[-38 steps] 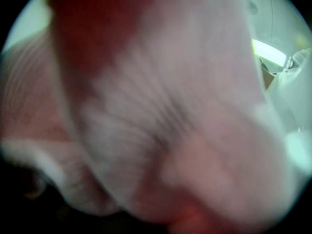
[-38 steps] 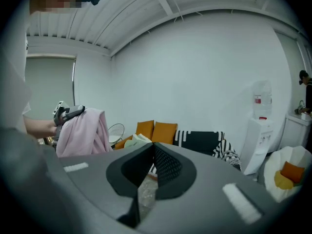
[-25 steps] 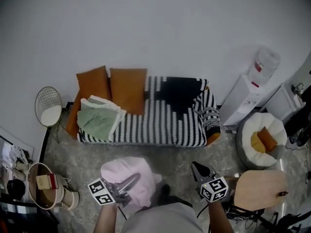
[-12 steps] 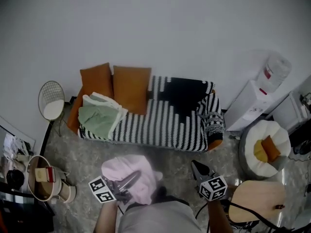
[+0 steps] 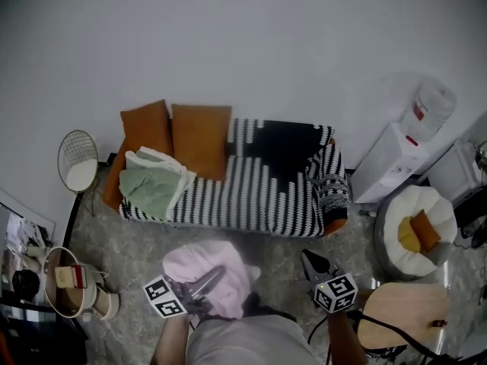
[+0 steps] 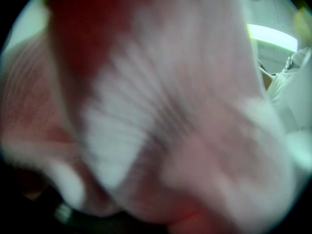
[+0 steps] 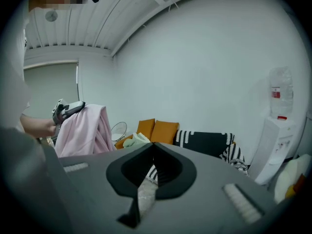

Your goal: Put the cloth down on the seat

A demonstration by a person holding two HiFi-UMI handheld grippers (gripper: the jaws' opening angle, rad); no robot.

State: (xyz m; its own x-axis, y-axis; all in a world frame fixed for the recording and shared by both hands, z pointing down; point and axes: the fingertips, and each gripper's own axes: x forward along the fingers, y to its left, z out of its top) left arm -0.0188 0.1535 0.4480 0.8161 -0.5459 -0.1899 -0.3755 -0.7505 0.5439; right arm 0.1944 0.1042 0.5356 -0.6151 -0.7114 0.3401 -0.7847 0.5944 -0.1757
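The sofa has a black-and-white striped cover on its seat, and two orange cushions lean at its back left. My left gripper is shut on a pink cloth, held up in front of the sofa, short of the seat. The pink cloth fills the left gripper view as a blur and hides the jaws. In the right gripper view it hangs at the left. My right gripper is shut with nothing in it and points at the sofa.
Folded green and white cloths lie on the seat's left end. A wire side table stands left of the sofa, a water dispenser to its right. A round pouf, a wooden stool and a basket are nearby.
The head view has swayed a little. The left gripper still holds the pink cloth in much the same place, and the right gripper has barely moved.
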